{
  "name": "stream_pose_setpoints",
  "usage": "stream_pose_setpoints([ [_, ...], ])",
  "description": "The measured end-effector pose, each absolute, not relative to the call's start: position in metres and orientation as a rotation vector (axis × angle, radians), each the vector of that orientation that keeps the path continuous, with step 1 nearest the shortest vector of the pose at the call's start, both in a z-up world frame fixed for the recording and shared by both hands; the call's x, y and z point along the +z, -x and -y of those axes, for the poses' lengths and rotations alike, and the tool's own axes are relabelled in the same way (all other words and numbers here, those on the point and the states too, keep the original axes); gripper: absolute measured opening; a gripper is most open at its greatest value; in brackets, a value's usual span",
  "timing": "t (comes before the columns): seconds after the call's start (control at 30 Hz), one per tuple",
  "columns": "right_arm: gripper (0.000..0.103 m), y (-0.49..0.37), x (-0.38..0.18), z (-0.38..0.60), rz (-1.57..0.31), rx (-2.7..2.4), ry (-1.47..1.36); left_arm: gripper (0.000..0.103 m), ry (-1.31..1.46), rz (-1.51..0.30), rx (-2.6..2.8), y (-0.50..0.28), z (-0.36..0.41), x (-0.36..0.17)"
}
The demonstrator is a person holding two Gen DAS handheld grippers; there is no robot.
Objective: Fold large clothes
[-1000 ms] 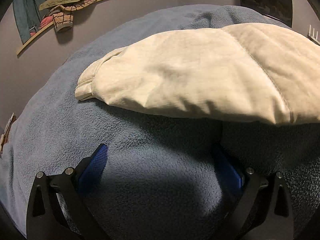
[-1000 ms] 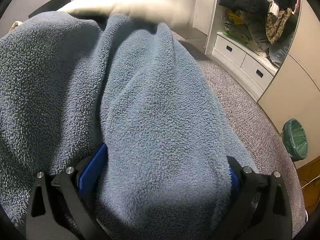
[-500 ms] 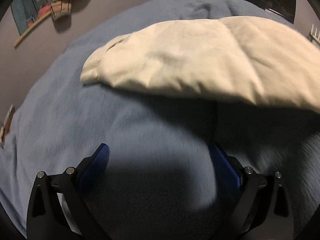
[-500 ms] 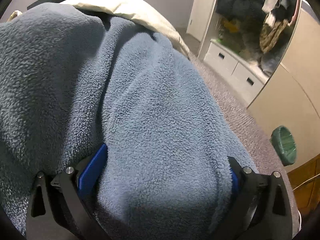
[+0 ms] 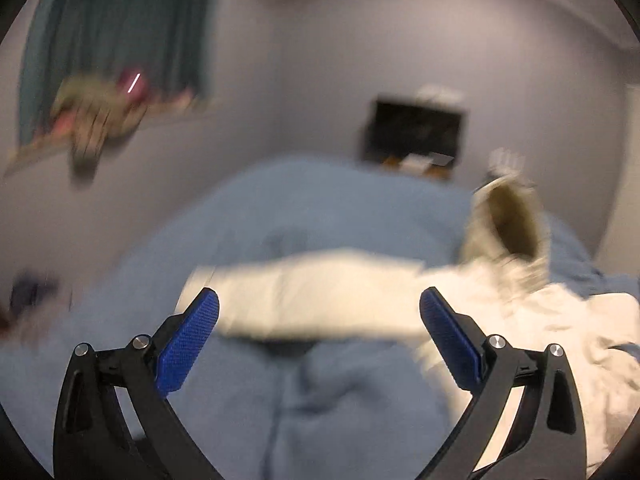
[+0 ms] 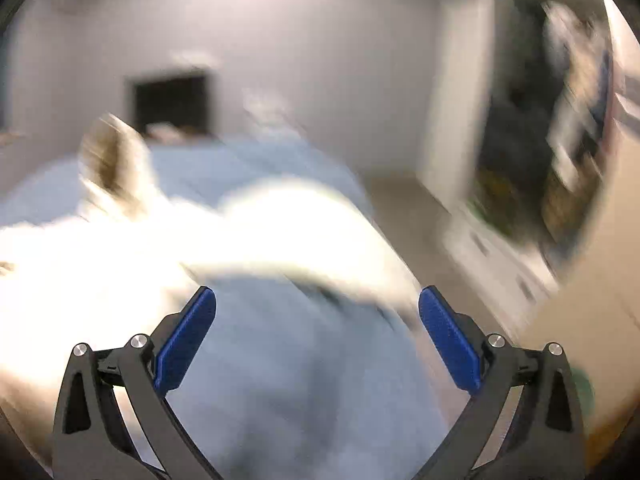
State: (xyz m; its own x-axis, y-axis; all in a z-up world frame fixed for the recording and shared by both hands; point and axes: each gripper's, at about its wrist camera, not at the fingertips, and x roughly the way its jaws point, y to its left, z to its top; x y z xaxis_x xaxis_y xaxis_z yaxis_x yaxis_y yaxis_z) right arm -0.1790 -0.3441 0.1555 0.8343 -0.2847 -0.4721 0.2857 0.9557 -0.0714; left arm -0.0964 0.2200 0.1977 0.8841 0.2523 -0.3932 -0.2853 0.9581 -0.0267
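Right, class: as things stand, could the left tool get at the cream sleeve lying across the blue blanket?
Probably yes. The left tool is open and empty, and the cream sleeve lies straight ahead between its blue pads on the blue fleece blanket, with nothing covering it. Heavy motion blur makes the gap hard to judge.

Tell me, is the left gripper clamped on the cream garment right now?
No, the left gripper is wide open, its blue pads apart and empty above the cream garment.
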Motion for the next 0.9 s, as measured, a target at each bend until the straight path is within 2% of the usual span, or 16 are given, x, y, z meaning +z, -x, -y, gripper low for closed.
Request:
stream_pose_setpoints([
  [0.13,0.097,0.128,0.226,0.245,-0.494,0.027,-0.039,0.097,0.061,-0.366,0.013,0.080,-0.126,0.251],
  [0.23,0.097,0.091,0.226,0.185,-0.560,0.213,-0.128,0.097,0.084,-0.477,-0.182,0.053,-0.072,0.249],
  [0.37,0.097,0.047,0.160,0.138,-0.672,0.232,-0.154,0.097,0.109,-0.673,-0.238,0.006,-0.019,0.183],
  [0.47,0.097,0.048,0.104,0.146,-0.714,0.117,-0.043,0.097,-0.024,-0.753,-0.109,-0.003,0.003,0.111],
  [0.6,0.097,0.070,0.053,0.187,-0.807,0.007,0.007,0.097,-0.116,-0.815,-0.042,0.009,0.010,0.051],
  [0.7,0.097,0.091,0.048,0.201,-0.825,-0.039,-0.122,0.097,-0.100,-0.858,-0.053,0.013,0.014,0.033],
  [0.9,0.097,0.104,0.049,0.185,-0.762,-0.072,-0.033,0.097,-0.160,-0.831,-0.070,0.030,0.021,0.030],
])
